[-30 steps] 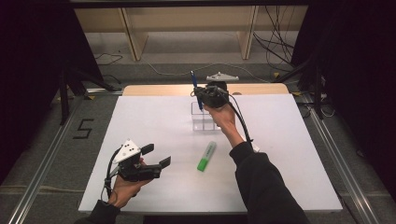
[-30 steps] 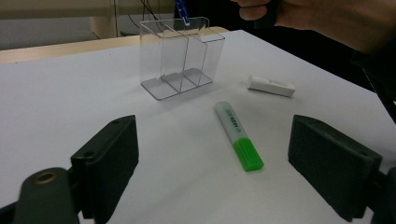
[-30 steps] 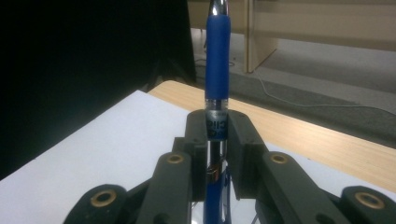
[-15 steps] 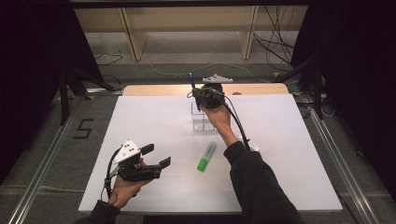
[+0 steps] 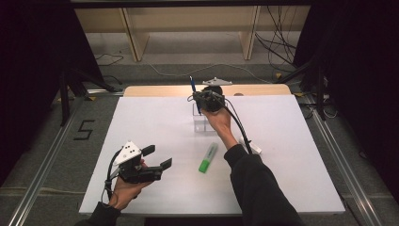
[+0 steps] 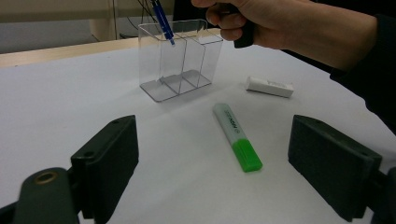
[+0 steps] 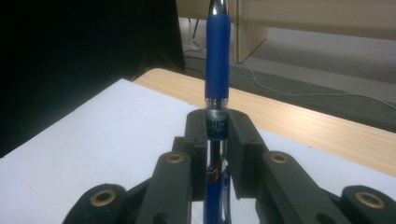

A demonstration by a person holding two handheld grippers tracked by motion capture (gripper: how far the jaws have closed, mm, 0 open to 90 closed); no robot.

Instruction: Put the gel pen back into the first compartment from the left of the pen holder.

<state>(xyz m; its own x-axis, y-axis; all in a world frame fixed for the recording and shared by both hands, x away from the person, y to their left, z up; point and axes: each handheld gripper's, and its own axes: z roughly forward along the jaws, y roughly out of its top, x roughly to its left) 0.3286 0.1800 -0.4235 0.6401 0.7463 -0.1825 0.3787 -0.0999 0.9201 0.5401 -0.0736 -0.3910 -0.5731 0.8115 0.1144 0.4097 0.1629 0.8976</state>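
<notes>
Matte white desk (image 5: 291, 155). Near its far edge, a clear, rectangular, three-compartment plastic holder (image 6: 180, 58). Right gripper (image 7: 217, 128), jaws clamped on a glossy blue rubber-grip pen (image 7: 217, 60), upright over the holder. Left gripper (image 5: 157, 157), spread wide, empty. Green highlighter (image 5: 207, 157), white eraser (image 6: 270, 87) mid-desk.

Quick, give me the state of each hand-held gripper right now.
Left hand-held gripper: open, holding nothing, low over the table.
Right hand-held gripper: closed on the blue pen, held upright above the clear organizer.
</notes>
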